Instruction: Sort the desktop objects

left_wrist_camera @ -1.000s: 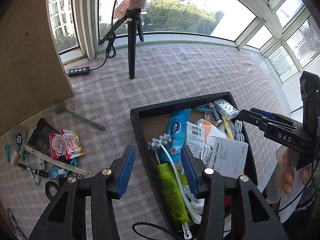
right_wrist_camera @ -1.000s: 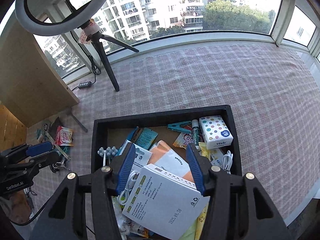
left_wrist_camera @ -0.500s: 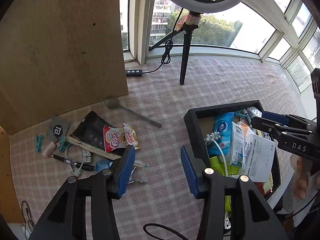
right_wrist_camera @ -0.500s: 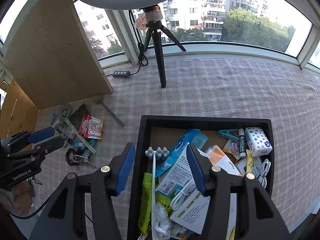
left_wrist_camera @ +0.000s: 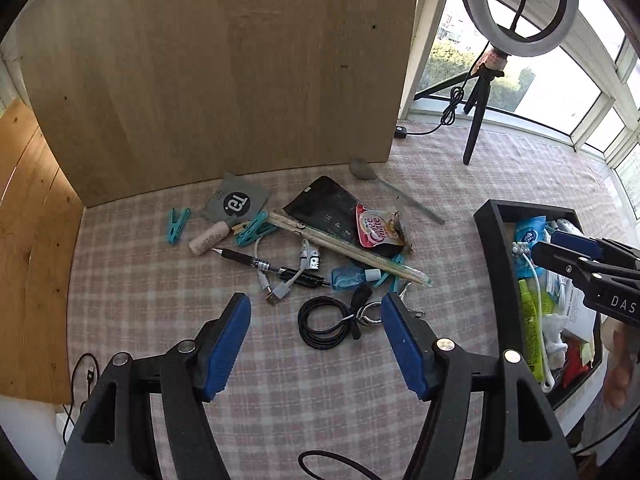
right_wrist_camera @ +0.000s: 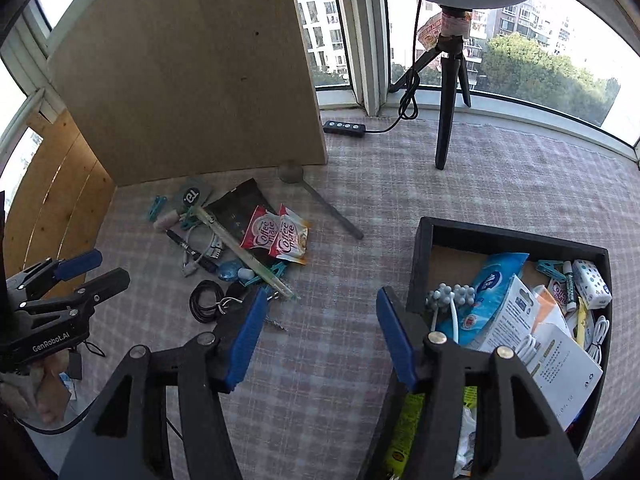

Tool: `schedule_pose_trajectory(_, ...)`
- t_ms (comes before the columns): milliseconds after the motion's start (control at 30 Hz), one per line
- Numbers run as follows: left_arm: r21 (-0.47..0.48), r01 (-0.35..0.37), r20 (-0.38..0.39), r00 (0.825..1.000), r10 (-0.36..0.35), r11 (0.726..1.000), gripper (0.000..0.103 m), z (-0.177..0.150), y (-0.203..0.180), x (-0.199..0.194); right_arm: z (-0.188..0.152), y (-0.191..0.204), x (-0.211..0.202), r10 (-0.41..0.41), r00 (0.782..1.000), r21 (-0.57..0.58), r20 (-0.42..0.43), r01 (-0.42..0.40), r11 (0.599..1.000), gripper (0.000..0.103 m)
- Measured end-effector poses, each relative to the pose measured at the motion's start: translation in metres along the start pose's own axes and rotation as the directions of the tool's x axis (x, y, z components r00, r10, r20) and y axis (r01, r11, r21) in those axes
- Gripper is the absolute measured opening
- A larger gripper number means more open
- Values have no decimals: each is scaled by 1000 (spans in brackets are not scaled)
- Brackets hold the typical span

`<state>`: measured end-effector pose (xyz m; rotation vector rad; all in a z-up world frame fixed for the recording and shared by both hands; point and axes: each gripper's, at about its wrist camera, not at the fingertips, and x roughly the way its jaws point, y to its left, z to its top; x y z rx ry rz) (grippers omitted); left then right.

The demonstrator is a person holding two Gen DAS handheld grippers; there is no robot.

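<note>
A pile of small objects lies on the checked cloth: Coffee-mate sachets, a black pouch, chopsticks, a black pen, teal clips, a blue bottle and a coiled black cable. My left gripper is open and empty, just short of the coiled cable. My right gripper is open and empty, between the pile and the black box, which holds several sorted items. The box also shows at the right in the left wrist view.
A wooden board stands behind the pile, with wood panelling at the left. A grey spoon lies by the board. A ring-light tripod and its cable remote stand at the back near the windows.
Both grippers have swung left, away from over the black box toward the pile of loose objects. Both stayed open and empty.
</note>
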<state>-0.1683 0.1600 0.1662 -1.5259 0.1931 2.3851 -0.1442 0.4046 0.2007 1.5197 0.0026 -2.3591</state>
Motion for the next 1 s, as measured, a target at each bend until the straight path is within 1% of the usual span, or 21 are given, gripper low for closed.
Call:
schedule_pose_trajectory(133, -39, -59, 3, 998, 59, 998, 76, -24, 25, -3, -21, 24, 10, 1, 1000, -8, -2, -1, 1000, 56)
schedule_pose_trajectory(200, -47, -80, -10, 997, 80, 996, 76, -41, 36, 0, -32, 36, 12, -5, 1000, -13, 3, 5, 1000, 56)
schedule_pose_trajectory(300, -75, -114, -68, 992, 109, 991, 76, -67, 55, 11, -50, 49, 13, -12, 1000, -16, 9, 12, 1000, 56)
schedule_pose_trajectory(367, -111, -156, -110, 984, 144, 982, 76, -83, 69, 22, -60, 53, 14, -9, 1000, -3, 4, 9, 1000, 58)
schedule_pose_trajectory(433, -131, -183, -138, 977, 165, 974, 76, -99, 80, 32, -70, 54, 19, 0, 1000, 16, -13, 0, 1000, 60)
schedule_pose_trajectory(500, -153, -199, -161, 971, 175, 968, 76, -113, 89, 39, -79, 53, 23, -6, 1000, 41, -23, 7, 999, 60)
schedule_pose_trajectory(667, -188, -193, -229, 962, 148, 963, 76, -138, 100, 50, -101, 53, 29, -25, 999, 68, -38, 27, 997, 60)
schedule_pose_trajectory(767, -195, -177, -226, 965, 131, 965, 76, -145, 100, 44, -112, 53, 31, -42, 998, 73, -47, 45, 996, 60)
schedule_pose_trajectory(1000, -196, -161, -139, 981, 135, 967, 76, -152, 97, 15, -128, 54, 29, -51, 997, 80, -56, 55, 995, 60)
